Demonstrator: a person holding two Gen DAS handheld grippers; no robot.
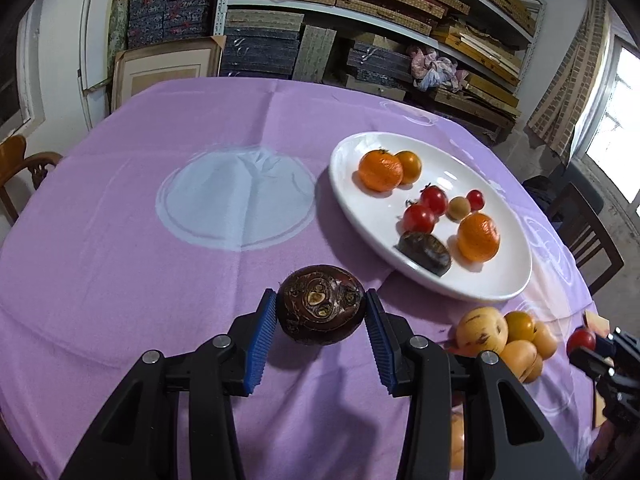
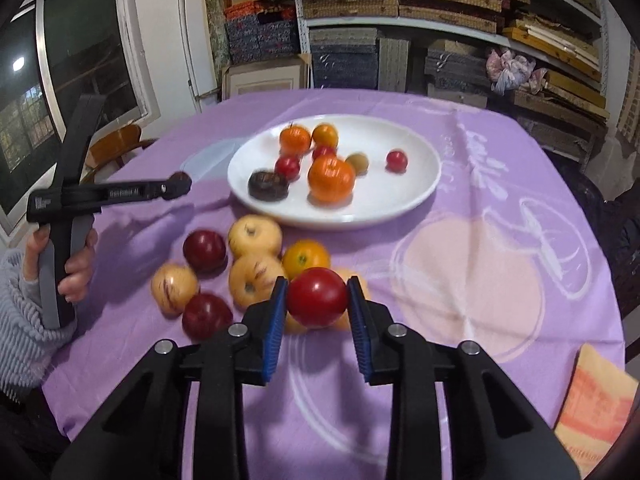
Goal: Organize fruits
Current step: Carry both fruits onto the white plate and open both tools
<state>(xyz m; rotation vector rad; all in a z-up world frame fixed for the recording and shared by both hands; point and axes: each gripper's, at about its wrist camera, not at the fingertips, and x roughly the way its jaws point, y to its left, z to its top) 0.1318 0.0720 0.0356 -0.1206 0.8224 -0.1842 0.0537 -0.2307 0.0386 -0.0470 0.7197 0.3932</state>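
My left gripper (image 1: 321, 312) clamps a dark brown round water chestnut (image 1: 321, 305) near the oval white ceramic plate (image 1: 496, 280), which holds oranges, small tomatoes and another chestnut. My right gripper (image 2: 317, 300) pinches a red round tomato (image 2: 317, 297) over the loose fruit beside that plate.

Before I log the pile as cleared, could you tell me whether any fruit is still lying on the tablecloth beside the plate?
Yes, several yellow fruits and dark red fruits lie on the purple tablecloth in front of the white plate.

Purple tablecloth (image 1: 120, 240) over the table. Behind its far edge, shelves (image 2: 440, 24) stacked with boxes. Wooden chair (image 1: 24, 168) at the left edge.
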